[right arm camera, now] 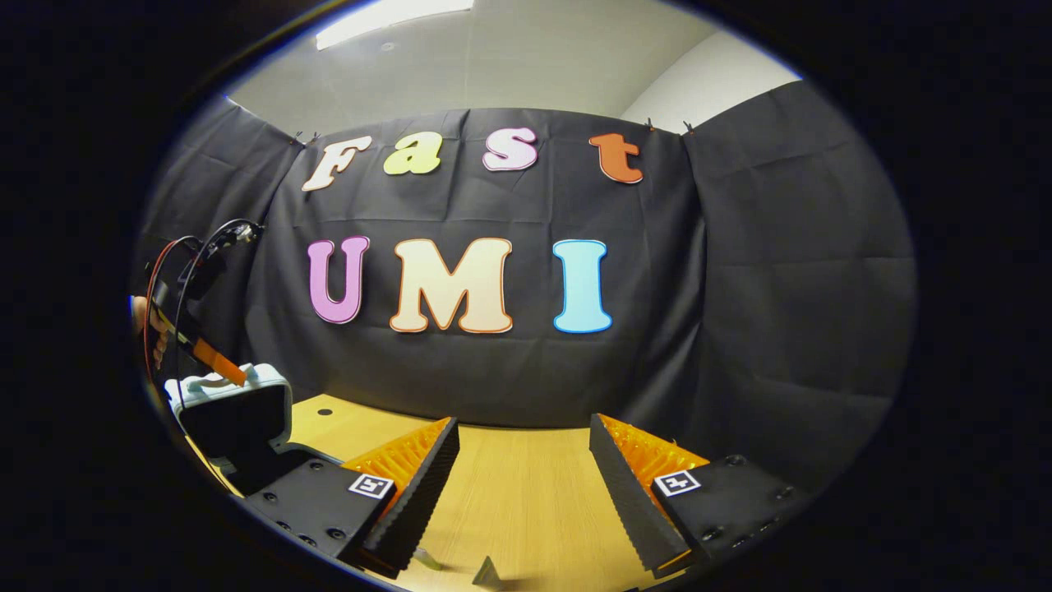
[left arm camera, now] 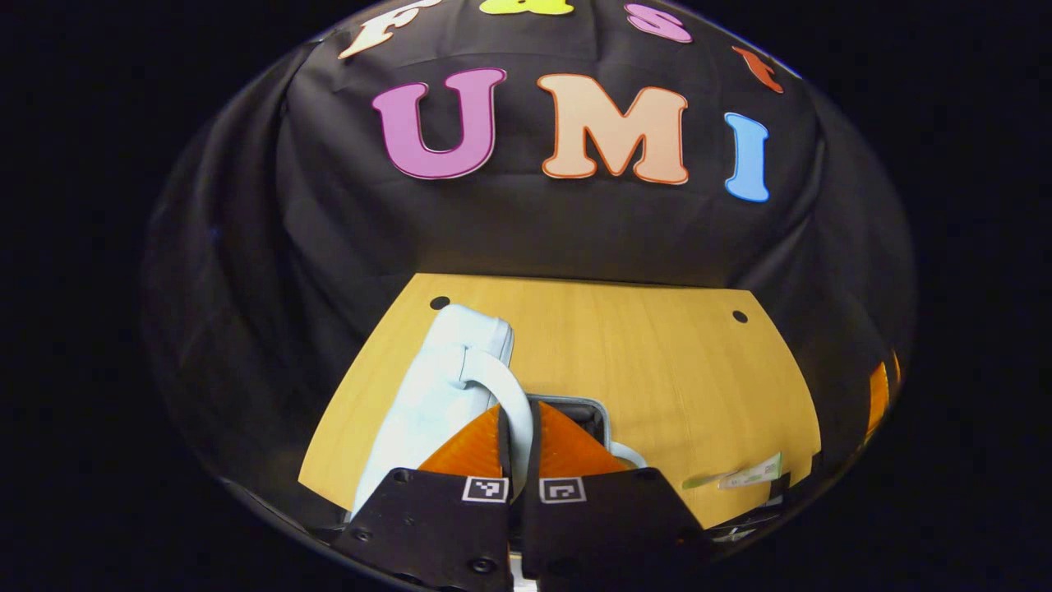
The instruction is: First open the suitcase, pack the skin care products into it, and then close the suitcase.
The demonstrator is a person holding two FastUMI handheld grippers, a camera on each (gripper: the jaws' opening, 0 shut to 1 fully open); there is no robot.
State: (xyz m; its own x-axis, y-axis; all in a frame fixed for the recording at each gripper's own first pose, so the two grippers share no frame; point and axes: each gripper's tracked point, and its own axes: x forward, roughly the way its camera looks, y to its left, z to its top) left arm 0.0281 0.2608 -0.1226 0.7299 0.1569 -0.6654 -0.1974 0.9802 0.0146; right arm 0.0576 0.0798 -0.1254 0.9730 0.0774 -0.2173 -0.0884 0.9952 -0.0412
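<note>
A small pale blue suitcase (left arm camera: 431,386) sits on the wooden table with its lid lifted. My left gripper (left arm camera: 519,427) is shut on the lid's pale handle (left arm camera: 501,378), which runs between the two fingers. Behind the fingers shows the case's dark inside (left arm camera: 588,413). A flat skin care sachet (left arm camera: 740,474) lies on the table to the right. In the right gripper view the suitcase (right arm camera: 234,411) stands at the far left, lid up, with the left gripper (right arm camera: 209,355) on its handle. My right gripper (right arm camera: 526,493) hangs open above the table, holding nothing.
The wooden table (right arm camera: 509,510) runs back to the black cloth wall. Two small dark holes (left arm camera: 740,316) mark its far edge. A hand (right arm camera: 141,322) and cables show behind the left gripper. Small pointed tips of items (right arm camera: 489,573) peek in below the right gripper.
</note>
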